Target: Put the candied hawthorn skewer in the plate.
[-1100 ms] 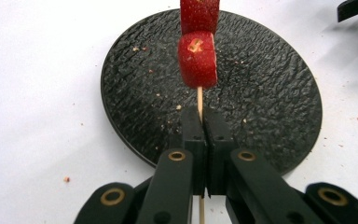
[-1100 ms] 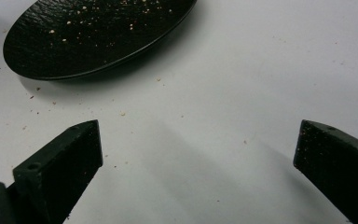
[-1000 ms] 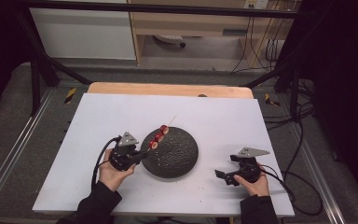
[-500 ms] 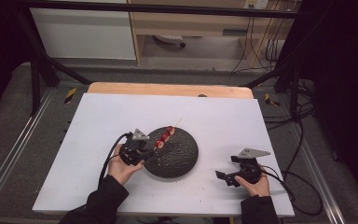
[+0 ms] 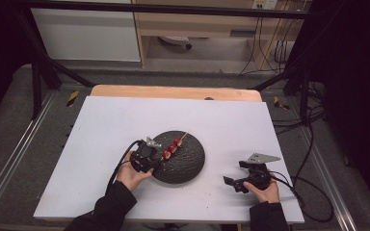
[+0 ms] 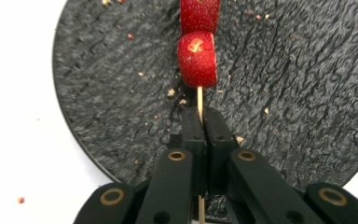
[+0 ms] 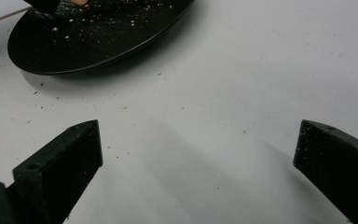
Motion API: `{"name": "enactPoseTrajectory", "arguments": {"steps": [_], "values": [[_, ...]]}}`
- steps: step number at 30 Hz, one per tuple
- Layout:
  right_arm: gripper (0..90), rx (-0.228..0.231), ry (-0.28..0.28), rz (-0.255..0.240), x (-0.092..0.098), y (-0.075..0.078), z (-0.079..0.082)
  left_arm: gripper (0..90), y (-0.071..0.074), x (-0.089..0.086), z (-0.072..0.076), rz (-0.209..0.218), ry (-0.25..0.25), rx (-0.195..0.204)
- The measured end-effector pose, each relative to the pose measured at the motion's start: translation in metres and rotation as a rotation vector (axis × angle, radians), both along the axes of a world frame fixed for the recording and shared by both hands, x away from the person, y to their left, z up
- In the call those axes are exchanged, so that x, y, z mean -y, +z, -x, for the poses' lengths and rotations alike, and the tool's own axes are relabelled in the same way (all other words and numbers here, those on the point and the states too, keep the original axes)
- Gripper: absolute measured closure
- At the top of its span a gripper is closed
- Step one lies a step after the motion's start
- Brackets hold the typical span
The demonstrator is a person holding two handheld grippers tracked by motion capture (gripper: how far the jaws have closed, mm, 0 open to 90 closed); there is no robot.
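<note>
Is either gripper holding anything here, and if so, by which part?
The left gripper is shut on the skewer, pinching its bare stick just below the lowest red fruit piece, over the black plate. The right gripper is open and holds nothing.

You are working at a flat white tabletop (image 5: 101, 144) with a strip of light brown wood (image 5: 173, 91) along its far edge. One round black plate with a bumpy, stone-like top (image 5: 188, 161) lies right on the white tabletop, near the middle and a bit toward your side. In your left gripper view, the plate's rim (image 6: 70, 126) sits flat on the white, and small crumbs (image 6: 21, 200) lie on the tabletop just beside it. In your right gripper view, more tiny brown crumbs (image 7: 123, 107) are scattered over the white near the plate's edge (image 7: 98, 63). The plate casts a soft shadow there.
</note>
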State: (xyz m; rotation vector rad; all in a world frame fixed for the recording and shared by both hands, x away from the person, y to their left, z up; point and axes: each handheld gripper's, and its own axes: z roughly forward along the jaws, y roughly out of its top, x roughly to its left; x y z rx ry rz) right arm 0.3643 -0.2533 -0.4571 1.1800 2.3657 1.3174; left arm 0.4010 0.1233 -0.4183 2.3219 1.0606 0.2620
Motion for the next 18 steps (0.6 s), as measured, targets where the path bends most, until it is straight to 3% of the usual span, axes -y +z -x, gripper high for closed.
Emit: {"name": "enactPoseTrajectory", "arguments": {"steps": [11,18], "values": [[1.7,-0.001,-0.001,0.001,0.0002,0.0,0.0001,88.2,-0.0028,0.0039,0.0015,-0.027,-0.001,0.0],[1.7,-0.004,-0.003,0.001,-0.0001,-0.0002,0.0002,86.5,-0.0033,0.0021,0.0022,-0.014,-0.009,0.004]]}}
